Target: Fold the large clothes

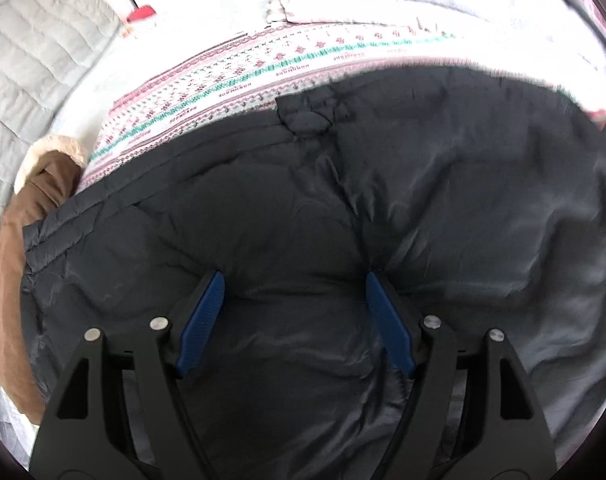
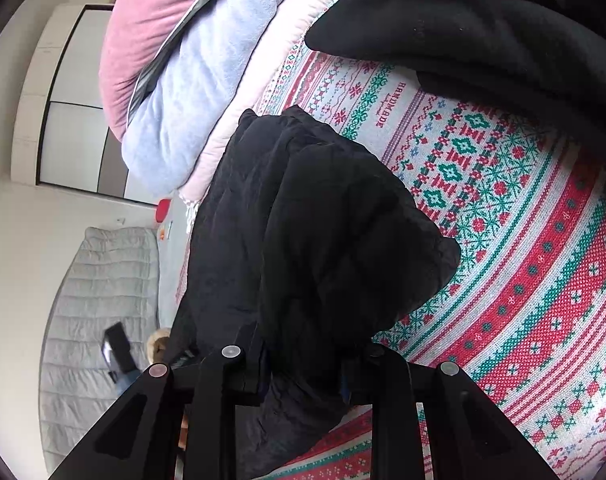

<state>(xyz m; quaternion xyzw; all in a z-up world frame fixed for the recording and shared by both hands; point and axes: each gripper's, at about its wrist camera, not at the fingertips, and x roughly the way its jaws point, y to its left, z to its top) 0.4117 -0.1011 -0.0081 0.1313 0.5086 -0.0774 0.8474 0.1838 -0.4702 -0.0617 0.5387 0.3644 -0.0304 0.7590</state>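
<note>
Pressing into dark padding: on your left, the left hand-held gripper [image 1: 295,284] stands with its blue pads [image 1: 202,322] wide apart, both tips dug into the puffy black jacket [image 1: 343,208] that lies spread across the patterned bedspread [image 1: 223,76]. Nothing is pinched there, so the slick shell is free to slide under those tips if you drag rather than lift. At the far left edge a brown fur-trimmed garment [image 1: 27,240] sits against the jacket's quilted border; a sweep in that direction could catch it and pull it into the fold.

Moving right, the right hand-held gripper [image 2: 303,376] is clamped on a bunched handful of the same black jacket [image 2: 303,220], raised off the red-and-green bedspread [image 2: 523,260], its pads buried in the cloth. How much fabric sits between them cannot be judged; a thin bite on smooth, air-filled down may slip out mid-swing, and the raised portion would flop back crooked. Another dark garment [image 2: 483,28] lies at the upper right and folded blankets [image 2: 207,88] are stacked beyond, so a long carry could land the fold on either. With only one side held, expect the padding to spring open once you let go.
</note>
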